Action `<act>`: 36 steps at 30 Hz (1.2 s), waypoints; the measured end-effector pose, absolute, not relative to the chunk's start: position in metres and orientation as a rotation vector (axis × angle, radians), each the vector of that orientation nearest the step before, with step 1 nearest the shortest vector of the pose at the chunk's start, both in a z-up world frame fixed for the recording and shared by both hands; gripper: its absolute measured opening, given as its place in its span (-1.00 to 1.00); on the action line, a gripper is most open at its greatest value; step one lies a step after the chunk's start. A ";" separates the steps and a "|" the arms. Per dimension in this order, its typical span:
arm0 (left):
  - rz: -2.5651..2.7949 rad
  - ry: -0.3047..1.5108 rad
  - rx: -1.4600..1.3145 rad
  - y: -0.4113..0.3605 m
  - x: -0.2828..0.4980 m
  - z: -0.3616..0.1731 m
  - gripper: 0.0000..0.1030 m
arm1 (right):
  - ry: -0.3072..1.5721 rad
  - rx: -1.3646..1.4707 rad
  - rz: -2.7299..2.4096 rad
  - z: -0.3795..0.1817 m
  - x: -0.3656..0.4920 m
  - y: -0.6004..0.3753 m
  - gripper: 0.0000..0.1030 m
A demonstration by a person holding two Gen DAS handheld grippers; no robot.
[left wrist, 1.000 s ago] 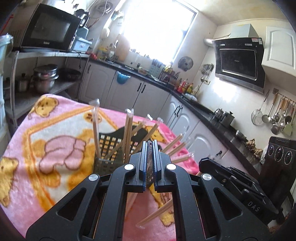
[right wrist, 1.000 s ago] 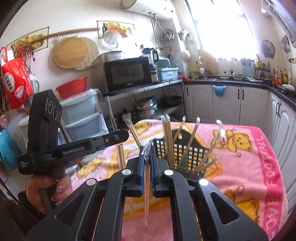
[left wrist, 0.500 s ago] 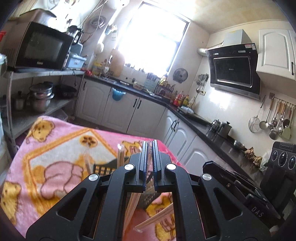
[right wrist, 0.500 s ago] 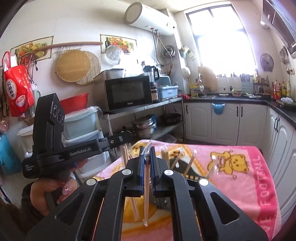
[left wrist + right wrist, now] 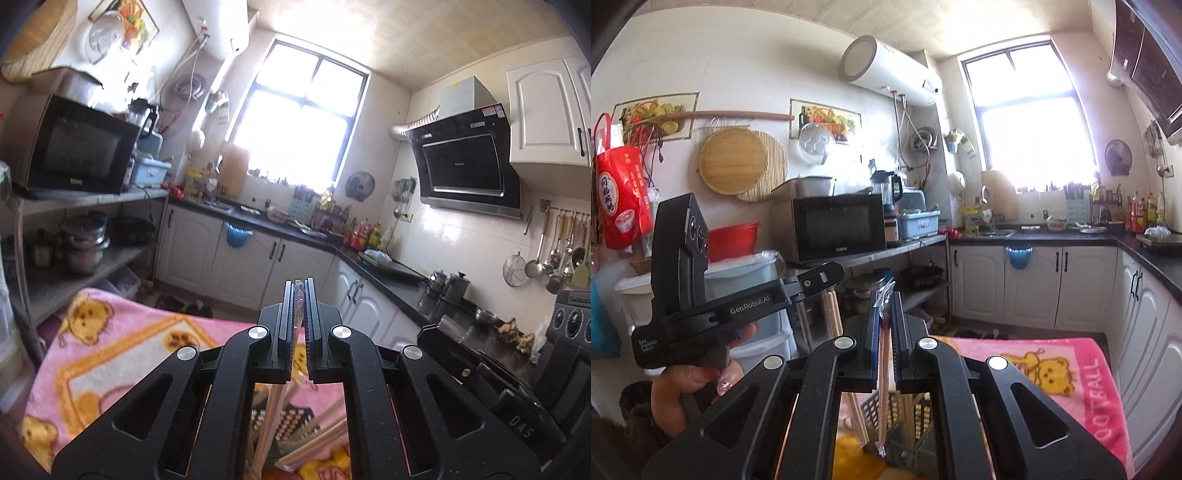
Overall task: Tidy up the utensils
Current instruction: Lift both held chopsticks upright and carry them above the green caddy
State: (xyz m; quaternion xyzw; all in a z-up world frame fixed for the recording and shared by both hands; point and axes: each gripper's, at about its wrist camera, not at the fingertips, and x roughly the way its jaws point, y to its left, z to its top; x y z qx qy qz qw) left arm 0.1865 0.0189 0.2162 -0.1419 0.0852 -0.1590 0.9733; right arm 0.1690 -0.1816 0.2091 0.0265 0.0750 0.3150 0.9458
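My left gripper is shut on a plastic-wrapped pair of chopsticks that hangs down between its fingers. My right gripper is shut on another wrapped pair of chopsticks, also hanging down. Both are held high above the black slotted utensil basket, which holds several more wrapped chopsticks and shows only partly under the grippers; it also shows in the left wrist view. The left gripper appears in the right wrist view, its held chopsticks hanging below it.
The basket stands on a table under a pink bear-print blanket, which also shows in the right wrist view. A metal shelf with a microwave stands to the left. Kitchen counters and white cabinets lie beyond.
Both grippers have risen with their chopsticks, well clear of the basket. The basket and blanket have dropped to the bottom of both views.
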 end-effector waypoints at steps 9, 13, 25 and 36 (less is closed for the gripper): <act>-0.289 0.099 -0.292 0.023 0.205 0.222 -0.95 | 0.123 0.046 0.596 0.218 0.191 -0.180 -0.89; -0.279 0.094 -0.283 0.022 0.213 0.216 -0.95 | 0.136 0.052 0.588 0.214 0.205 -0.176 -0.89; -0.260 0.103 -0.253 0.015 0.226 0.182 -0.95 | 0.130 0.027 0.567 0.190 0.226 -0.158 -0.89; -0.244 0.154 -0.244 0.014 0.234 0.147 -0.95 | 0.127 -0.026 0.543 0.153 0.233 -0.143 -0.89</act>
